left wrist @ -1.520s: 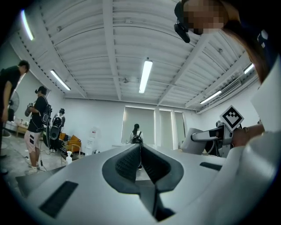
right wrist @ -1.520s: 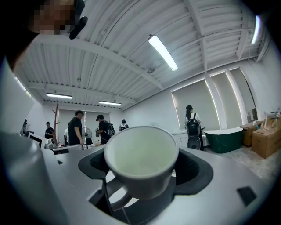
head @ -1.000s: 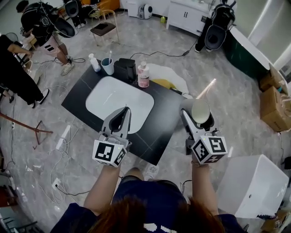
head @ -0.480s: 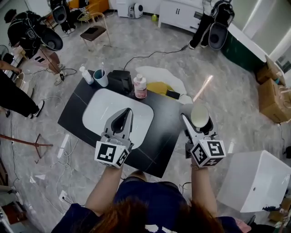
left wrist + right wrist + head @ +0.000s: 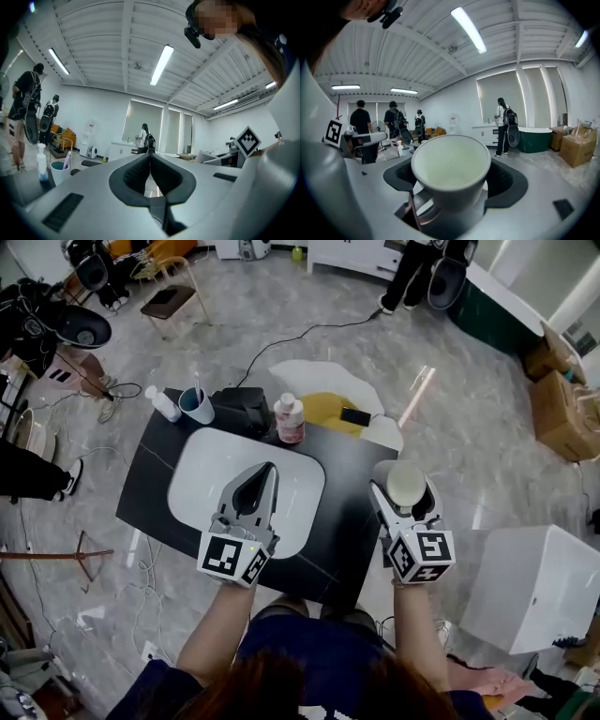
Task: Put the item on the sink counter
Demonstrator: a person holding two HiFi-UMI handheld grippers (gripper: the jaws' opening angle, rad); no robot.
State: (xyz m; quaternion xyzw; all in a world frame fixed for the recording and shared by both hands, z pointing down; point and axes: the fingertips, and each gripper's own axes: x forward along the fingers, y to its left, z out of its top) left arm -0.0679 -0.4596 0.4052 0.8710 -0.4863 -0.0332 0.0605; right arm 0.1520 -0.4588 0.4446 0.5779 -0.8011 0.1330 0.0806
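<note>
The cup (image 5: 451, 171) looks smooth, off-white and matt; plastic or ceramic, I cannot tell. The left gripper (image 5: 150, 157) and right gripper (image 5: 405, 479) have smooth matt grey plastic shells, and their fingers (image 5: 133, 176) are lined with dark, rubbery-looking pads. The surface (image 5: 349, 486) is black and faintly glossy, its basin (image 5: 211, 470) glossy white. The floor (image 5: 450, 418) at 1 o'clock is polished grey marble-look tile. The boxes (image 5: 555, 395) at 2 o'clock are brown cardboard.
</note>
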